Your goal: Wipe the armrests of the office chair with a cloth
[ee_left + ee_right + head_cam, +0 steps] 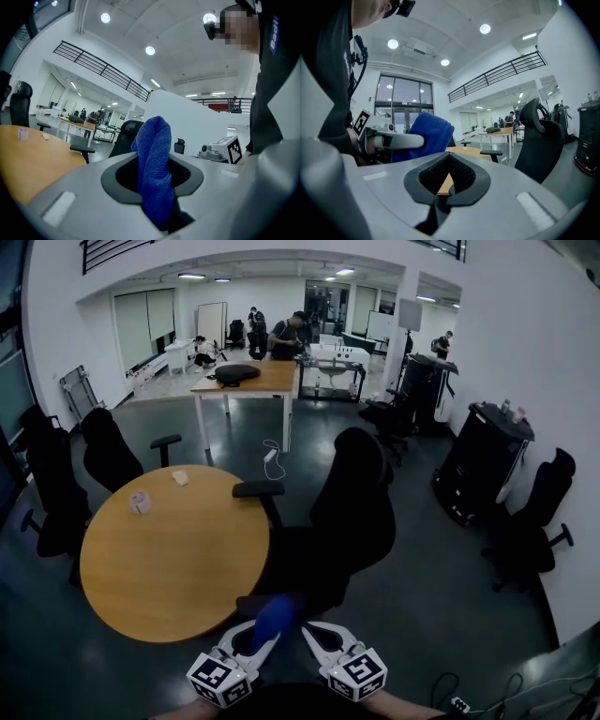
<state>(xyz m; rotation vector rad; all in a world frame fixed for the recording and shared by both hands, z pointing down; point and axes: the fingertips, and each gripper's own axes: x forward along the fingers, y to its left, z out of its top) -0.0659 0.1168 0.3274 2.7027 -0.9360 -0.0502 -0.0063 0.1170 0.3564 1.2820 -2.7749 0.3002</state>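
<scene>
Head view: blue cloth [277, 615] sits pinched in the left gripper [262, 641], right by the near armrest [246, 604] of the office chair [354, 512]; contact can't be told. Left gripper view: jaws clamped on a mid fold, bulk bunched beyond the tips. Likely light, soft, floppy, not slippery, so hold a thick fold and leave a pad free. Right gripper [319, 634] just right of it, jaws closed, empty.

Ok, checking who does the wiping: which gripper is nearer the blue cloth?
Left. The left gripper is shut on the blue cloth; the right gripper sits beside it to the right, shut on nothing.
</scene>
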